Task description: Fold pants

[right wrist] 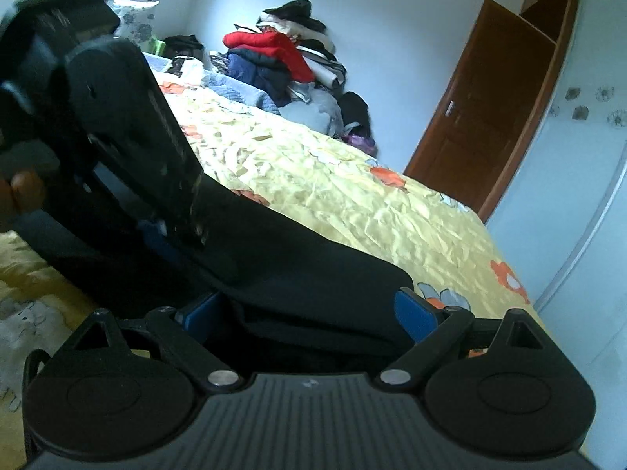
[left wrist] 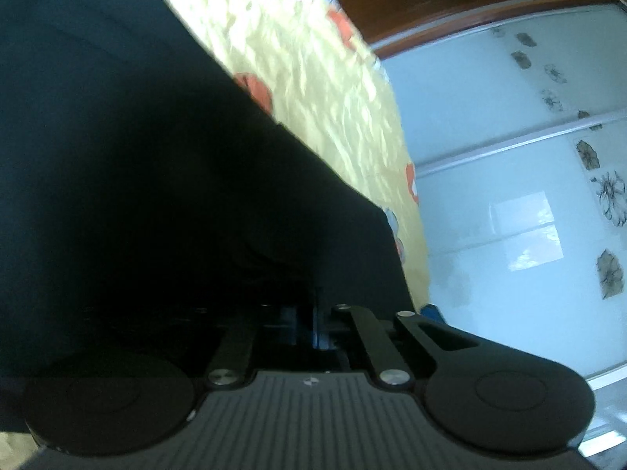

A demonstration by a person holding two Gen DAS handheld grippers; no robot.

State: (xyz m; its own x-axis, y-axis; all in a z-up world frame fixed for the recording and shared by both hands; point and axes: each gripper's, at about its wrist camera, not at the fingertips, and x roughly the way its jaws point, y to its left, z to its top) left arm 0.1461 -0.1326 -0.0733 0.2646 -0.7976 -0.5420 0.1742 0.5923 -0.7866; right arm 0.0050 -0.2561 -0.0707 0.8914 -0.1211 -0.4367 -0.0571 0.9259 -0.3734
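Observation:
Dark pants [left wrist: 156, 156] lie on a yellow flowered bedspread [left wrist: 313, 78] and fill most of the left wrist view. My left gripper [left wrist: 309, 325] has its fingers drawn together in the dark cloth near the pants' edge, shut on the pants. The right wrist view shows that left gripper [right wrist: 192, 231] from the side, tilted down, tips pressed into the pants [right wrist: 313, 266]. My right gripper [right wrist: 307, 317] stands open, its blue pads [right wrist: 415, 313] wide apart, with a folded edge of the pants lying between them.
A pile of clothes [right wrist: 298, 58] sits at the far side of the bed [right wrist: 352, 180] against the wall. A brown door [right wrist: 490, 125] and a glossy white wardrobe front [left wrist: 490, 156] stand beyond the bed's edge. A hand [right wrist: 19, 192] holds the left gripper.

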